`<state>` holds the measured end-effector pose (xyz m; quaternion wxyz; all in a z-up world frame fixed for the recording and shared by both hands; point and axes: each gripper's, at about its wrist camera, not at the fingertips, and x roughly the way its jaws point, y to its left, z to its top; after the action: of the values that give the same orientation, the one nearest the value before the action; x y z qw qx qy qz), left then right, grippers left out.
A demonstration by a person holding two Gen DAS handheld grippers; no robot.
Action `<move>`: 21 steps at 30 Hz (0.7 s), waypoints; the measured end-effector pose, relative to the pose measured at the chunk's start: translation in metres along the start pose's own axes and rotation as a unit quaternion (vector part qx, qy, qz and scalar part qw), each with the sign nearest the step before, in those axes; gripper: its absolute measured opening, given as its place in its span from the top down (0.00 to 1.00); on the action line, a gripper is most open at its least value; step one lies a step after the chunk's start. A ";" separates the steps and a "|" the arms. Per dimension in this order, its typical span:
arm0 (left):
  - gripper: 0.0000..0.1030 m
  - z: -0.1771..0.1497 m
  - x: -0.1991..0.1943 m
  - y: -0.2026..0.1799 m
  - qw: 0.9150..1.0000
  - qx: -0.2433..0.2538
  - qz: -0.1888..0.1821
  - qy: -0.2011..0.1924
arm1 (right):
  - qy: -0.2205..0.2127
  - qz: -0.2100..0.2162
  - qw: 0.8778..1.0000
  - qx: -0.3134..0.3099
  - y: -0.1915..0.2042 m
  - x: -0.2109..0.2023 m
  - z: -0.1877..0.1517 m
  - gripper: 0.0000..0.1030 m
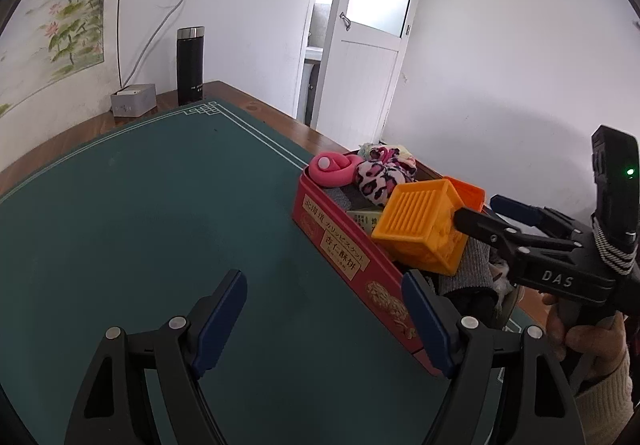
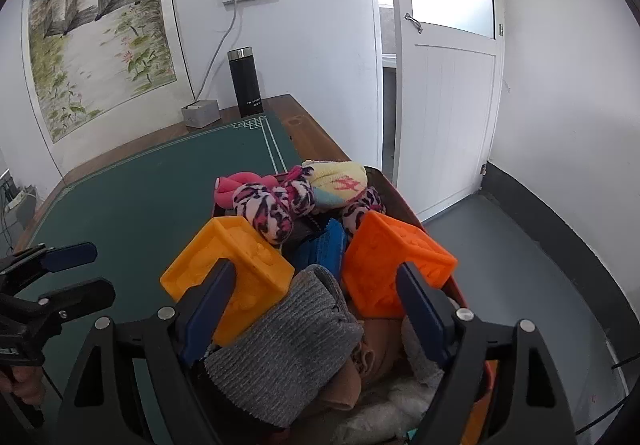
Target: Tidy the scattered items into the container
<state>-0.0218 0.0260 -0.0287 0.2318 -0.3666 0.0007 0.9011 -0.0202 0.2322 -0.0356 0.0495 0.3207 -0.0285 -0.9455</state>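
Note:
A red biscuit tin (image 1: 348, 253) stands on the right part of the green mat (image 1: 160, 205), heaped full. On top lie a yellow cube (image 1: 420, 229), an orange cube (image 1: 468, 193), a pink toy (image 1: 332, 169) and leopard-print socks (image 1: 380, 177). My left gripper (image 1: 324, 321) is open over bare mat, its right finger beside the tin's near wall. My right gripper (image 2: 316, 309) hangs open over the tin, above a grey knitted sock (image 2: 288, 341), between the yellow cube (image 2: 228, 269) and the orange cube (image 2: 392, 265). Nothing is gripped.
A black flask (image 1: 191, 65) and a small grey box (image 1: 134, 99) stand at the far table edge by the wall, with a cable running up to a socket. The tin sits close to the table's right edge; a white door (image 2: 448, 105) lies beyond.

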 end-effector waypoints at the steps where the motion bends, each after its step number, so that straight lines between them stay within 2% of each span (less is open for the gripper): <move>1: 0.21 -0.001 -0.003 -0.002 1.000 0.000 0.007 -0.002 | -0.003 0.001 1.000 0.002 0.000 -0.009 0.000 0.18; 4: 0.00 -0.001 -0.012 -0.004 0.999 -0.008 0.044 -0.011 | -0.008 0.008 1.000 0.001 0.001 -0.038 0.000 0.13; 6: 0.00 -0.002 -0.022 -0.008 0.998 -0.013 0.057 -0.023 | 0.004 0.012 1.000 -0.014 0.003 -0.055 -0.008 0.00; 9: 0.00 -0.005 -0.033 -0.018 0.997 -0.023 0.063 -0.028 | 0.017 0.004 0.999 -0.035 0.003 -0.075 -0.028 0.00; 12: 0.00 -0.011 -0.037 -0.033 0.997 -0.029 0.068 -0.025 | 0.009 0.011 1.000 -0.019 -0.003 -0.097 -0.044 0.00; 14: 0.00 -0.015 -0.037 -0.047 0.997 -0.025 0.065 -0.019 | 0.005 0.006 1.000 -0.028 -0.002 -0.105 -0.043 0.00; 18: 0.00 -0.020 -0.037 -0.072 0.997 -0.007 0.069 -0.016 | -0.003 -0.045 0.997 -0.061 0.001 -0.113 -0.040 0.00; 21: 0.00 -0.020 -0.035 -0.084 0.997 0.003 0.071 -0.012 | -0.001 -0.043 0.997 -0.063 -0.003 -0.116 -0.045 0.00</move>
<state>0.0483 0.0833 -0.0060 0.1681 -0.3543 0.0263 0.9195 0.0982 0.2475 -0.0015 0.0292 0.3169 0.0444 -0.9470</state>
